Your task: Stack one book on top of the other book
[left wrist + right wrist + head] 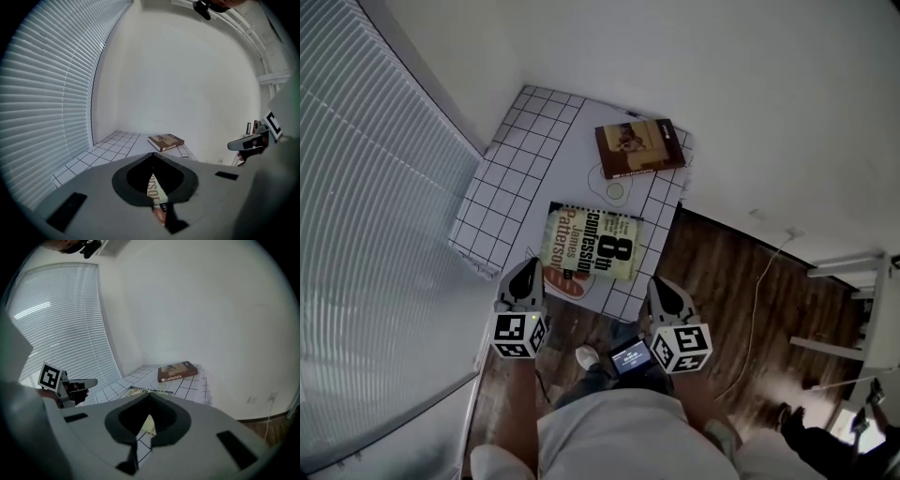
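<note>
Yellow book [592,243], brown book [639,147] apart on gridded table [511,169]; left gripper [526,268], right gripper [661,286] closed, empty.

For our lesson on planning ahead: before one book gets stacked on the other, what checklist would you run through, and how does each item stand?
1. The near book and the brown book lie flat, apart: ok.
2. Cover of the brown book bare: ok.
3. The left claw open for grasping: not ok, shut and empty.
4. The right claw open: not ok, shut and empty.
5. The small round mark between the books is no obstacle: cannot tell.
</note>
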